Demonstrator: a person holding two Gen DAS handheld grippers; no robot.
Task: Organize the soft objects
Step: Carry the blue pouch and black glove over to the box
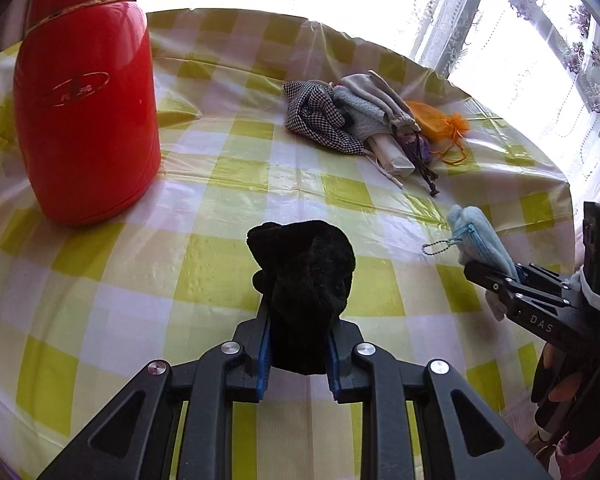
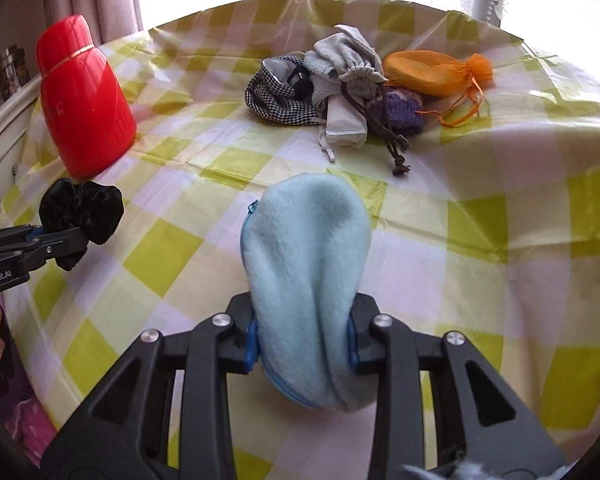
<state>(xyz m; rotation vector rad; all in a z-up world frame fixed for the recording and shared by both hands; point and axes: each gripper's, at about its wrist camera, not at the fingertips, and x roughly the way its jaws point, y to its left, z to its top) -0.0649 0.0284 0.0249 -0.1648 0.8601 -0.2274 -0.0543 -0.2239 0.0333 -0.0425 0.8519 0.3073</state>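
My left gripper [image 1: 300,344] is shut on a black velvet scrunchie [image 1: 306,276] and holds it above the checked tablecloth; it shows at the left of the right wrist view [image 2: 82,212]. My right gripper [image 2: 302,340] is shut on a light blue fleece zip pouch [image 2: 308,264], also above the table; the pouch shows at the right of the left wrist view [image 1: 478,240]. A pile of soft things lies at the far side: a houndstooth pouch [image 2: 278,98], a grey drawstring bag [image 2: 350,60], a purple knit piece [image 2: 402,110] and an orange organza bag [image 2: 432,68].
A red thermos flask [image 1: 86,116] stands at the left of the table [image 2: 204,168]. A white tube [image 2: 346,120] lies in the pile. A bright window with lace curtains [image 1: 540,40] is behind the table's far edge.
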